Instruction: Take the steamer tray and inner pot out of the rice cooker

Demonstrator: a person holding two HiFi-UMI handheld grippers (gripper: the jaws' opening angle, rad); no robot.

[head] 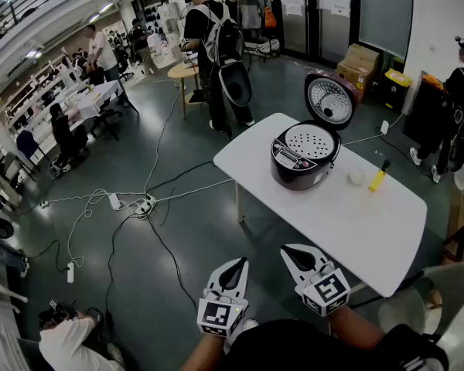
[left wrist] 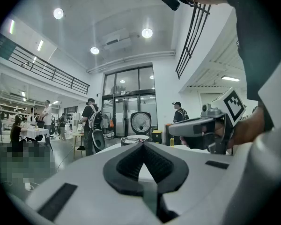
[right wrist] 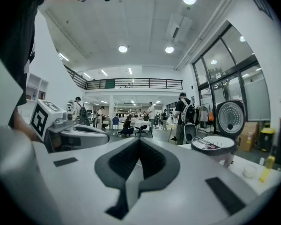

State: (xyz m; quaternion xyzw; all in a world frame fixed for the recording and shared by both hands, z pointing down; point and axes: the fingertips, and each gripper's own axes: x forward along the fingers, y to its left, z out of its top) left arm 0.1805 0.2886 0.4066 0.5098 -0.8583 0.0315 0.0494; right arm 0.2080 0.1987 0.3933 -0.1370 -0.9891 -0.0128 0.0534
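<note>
My left claw (head: 236, 267) and right claw (head: 295, 253) are both closed, empty, by the table's (head: 371, 230) near edge; the cooker (head: 298, 165) stands open well ahead, tray (head: 311, 140) inside, nearer my right claw.

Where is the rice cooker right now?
In the head view, the rice cooker sits open at the far left end of the white table, with a white dish and yellow bottle to its right.
</note>
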